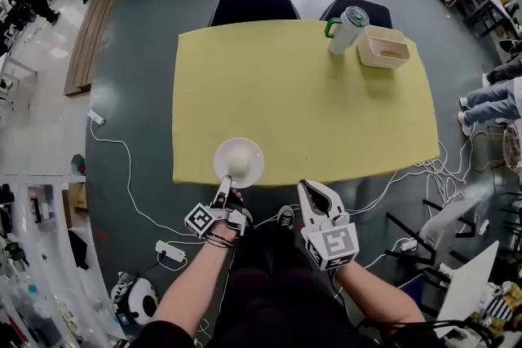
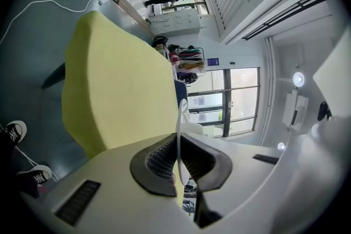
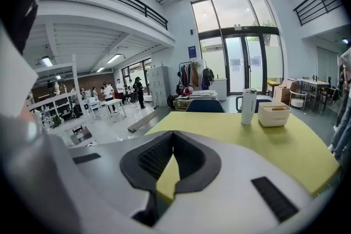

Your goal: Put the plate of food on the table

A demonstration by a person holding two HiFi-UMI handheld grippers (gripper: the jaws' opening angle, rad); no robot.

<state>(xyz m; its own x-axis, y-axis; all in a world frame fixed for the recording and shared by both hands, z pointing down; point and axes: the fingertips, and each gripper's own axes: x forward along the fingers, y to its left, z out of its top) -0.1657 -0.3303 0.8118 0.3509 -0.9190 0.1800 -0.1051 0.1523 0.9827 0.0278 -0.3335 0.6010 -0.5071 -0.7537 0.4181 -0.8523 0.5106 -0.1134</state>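
Nearest us, the left hand-held gripper [image 1: 224, 188] pinches the near rim of the plate [image 1: 254, 150]. In its own view [image 2: 178, 155] the thin white rim runs edge-on between the ribbed pads, which press on it from both sides. The right hand-held gripper [image 1: 313, 193] hangs beside it, short of the table [image 1: 302, 102]. Its jaws are pressed together at the tips with nothing between them [image 3: 171, 138], so it lends the plate no support.

The plate is at the table's near edge, its near rim level with or just past that edge. We cannot tell whether it is resting on the yellow top or hovering just above it. A round, pale lump of food [image 1: 239, 165] sits in the middle.

We judge the placing nearly done, and the risks come from that one-sided grip. The plate hangs from a single point on its rim, so if the wrist dips or rolls the far side will drop and the food could roll off. The smooth rim could also slip out of the pads. If we let go here, the plate would be left so close to the edge that it could tip off toward our lap, so it wants sliding further in first.

Farther away, a cup [image 1: 348, 28] and a box [image 1: 383, 46] stand well apart from the plate at the far right corner. They are no obstacle.
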